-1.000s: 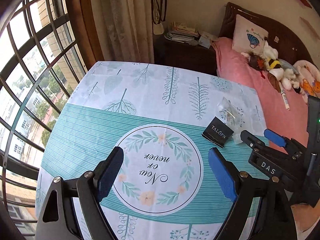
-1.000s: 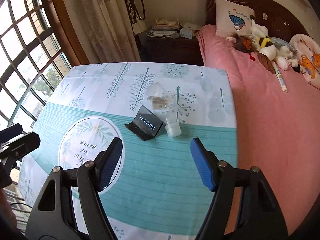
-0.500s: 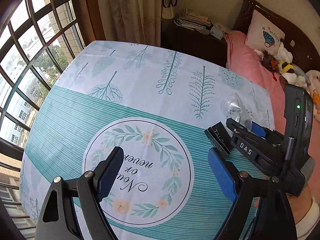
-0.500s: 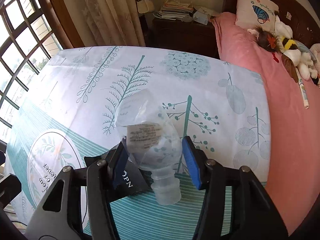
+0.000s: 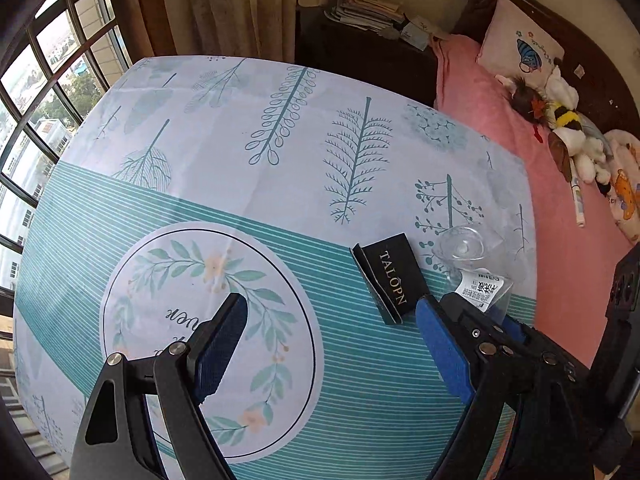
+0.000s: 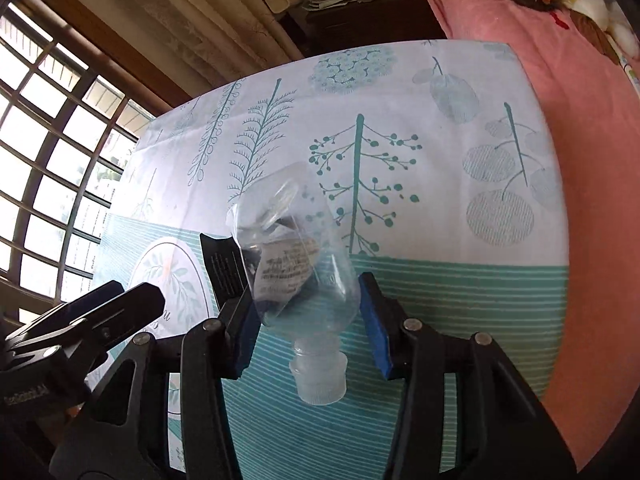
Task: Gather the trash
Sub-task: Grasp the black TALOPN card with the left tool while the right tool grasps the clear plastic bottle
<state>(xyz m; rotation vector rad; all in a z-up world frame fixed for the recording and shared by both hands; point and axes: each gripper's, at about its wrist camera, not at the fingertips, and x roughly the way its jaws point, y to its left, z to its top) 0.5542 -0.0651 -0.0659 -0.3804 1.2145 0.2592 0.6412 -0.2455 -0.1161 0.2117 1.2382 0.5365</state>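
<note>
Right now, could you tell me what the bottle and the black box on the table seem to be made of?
Bottle: thin clear plastic, glossy; the tablecloth pattern shows through it, and it carries a paper label and a frosted cap. It looks empty.
Box: probably matte black cardboard; a flat folded shape with thin edges and gold lettering.

Two hand-held grippers are working over a leaf-print tablecloth. The left gripper is showing black, angular arms studded with silver rivets, each finger carrying a textured blue pad. The right gripper, nearer the cloth's striped band, is wearing the same black frame, round silver screws and blue pads; faint white lettering is showing on one black body.
</note>
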